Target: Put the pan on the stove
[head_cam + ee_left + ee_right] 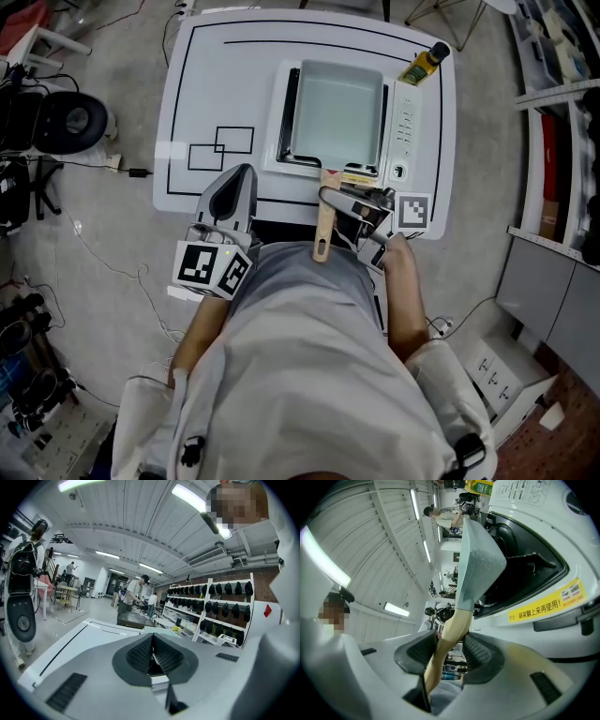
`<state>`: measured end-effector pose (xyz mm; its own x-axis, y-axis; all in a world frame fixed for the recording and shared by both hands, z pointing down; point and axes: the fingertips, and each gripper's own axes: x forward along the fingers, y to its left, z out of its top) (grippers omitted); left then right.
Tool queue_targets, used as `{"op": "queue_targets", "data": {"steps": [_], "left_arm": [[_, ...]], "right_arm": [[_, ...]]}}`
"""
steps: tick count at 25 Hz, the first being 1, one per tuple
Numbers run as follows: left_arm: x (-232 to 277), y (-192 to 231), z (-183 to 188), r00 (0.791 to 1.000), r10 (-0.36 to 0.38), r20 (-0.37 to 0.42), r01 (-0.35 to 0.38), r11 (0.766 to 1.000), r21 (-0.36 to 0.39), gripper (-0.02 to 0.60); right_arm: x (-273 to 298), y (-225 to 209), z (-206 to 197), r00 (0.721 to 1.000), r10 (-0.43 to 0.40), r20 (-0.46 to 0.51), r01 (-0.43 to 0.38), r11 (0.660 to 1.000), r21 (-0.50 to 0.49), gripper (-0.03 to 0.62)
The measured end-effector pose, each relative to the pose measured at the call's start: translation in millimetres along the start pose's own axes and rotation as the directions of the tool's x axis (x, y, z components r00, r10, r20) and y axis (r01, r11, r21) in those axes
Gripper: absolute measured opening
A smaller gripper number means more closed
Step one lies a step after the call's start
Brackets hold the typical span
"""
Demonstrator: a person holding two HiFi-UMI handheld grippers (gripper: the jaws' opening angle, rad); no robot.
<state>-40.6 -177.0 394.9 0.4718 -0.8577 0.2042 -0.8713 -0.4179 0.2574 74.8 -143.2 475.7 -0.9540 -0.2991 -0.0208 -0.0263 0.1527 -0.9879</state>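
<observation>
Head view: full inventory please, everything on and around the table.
table: 1, white with black lines, centre of the view
stove: 1, white, on the table's right half
pan: 1, pale grey-green, rectangular, sitting on the stove
handle: 1, light wood, sticks out from the pan past the table's near edge
bottle: 1, yellowish with dark cap, at the stove's far right corner
left gripper: 1, grey, over the table's near edge left of the pan, fingers together, empty
right gripper: 1, grey, at the near edge, fingers closed on the handle
</observation>
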Motion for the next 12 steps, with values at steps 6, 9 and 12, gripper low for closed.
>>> {"op": "queue_targets", "data": {"steps": [6,9,12], "left_arm": [[2.3,-4.5,-5.9,1.000,-0.017,0.001,0.017,1.000,-0.007,0.008],[3.6,-7.7,-7.9,1.000,-0.023,0.000,0.023,1.000,-0.011,0.008],[3.9,-10.8,-8.2,1.000,-0.029,-0.003,0.029,1.000,-0.013,0.008]], "right_arm": [[-0.7,-4.7,0.2,1.000,-0.015,0.020,0.014,1.000,0.007,0.184],[-1.7,-3.3,1.6,0.999,0.003,0.049,-0.004,1.000,0.018,0.186],[-2.5,-2.0,2.2,0.996,0.014,0.083,-0.017,0.999,0.033,0.199]]}}
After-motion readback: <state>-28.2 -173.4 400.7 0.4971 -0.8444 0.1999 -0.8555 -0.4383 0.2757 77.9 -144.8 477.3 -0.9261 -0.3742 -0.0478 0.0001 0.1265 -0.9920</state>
